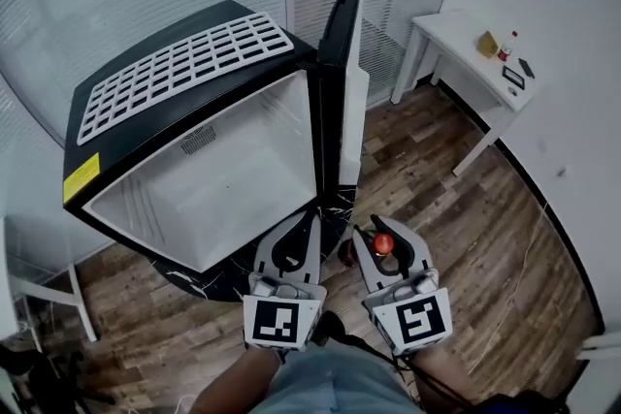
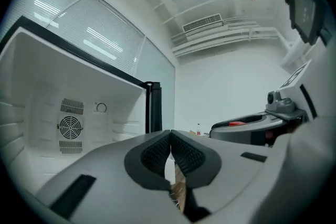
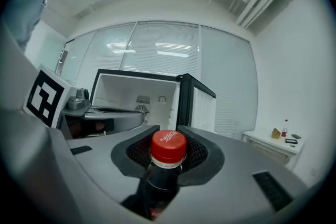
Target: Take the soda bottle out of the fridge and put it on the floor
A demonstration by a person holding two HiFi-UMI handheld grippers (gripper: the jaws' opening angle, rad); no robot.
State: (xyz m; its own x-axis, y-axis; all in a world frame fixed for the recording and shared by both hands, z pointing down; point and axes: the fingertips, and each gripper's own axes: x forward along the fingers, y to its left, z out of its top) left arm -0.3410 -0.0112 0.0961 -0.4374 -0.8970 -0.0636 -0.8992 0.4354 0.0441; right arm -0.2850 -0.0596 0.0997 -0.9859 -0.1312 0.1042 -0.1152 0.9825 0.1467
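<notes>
The right claw grips the soda bottle at its neck, upright between the jaws; left claw closed.

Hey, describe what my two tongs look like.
The left tongs and right tongs match: light grey bodies, black ribbed pads, each with a white cube bearing a black square marker. The person's clothing is pale blue.
</notes>
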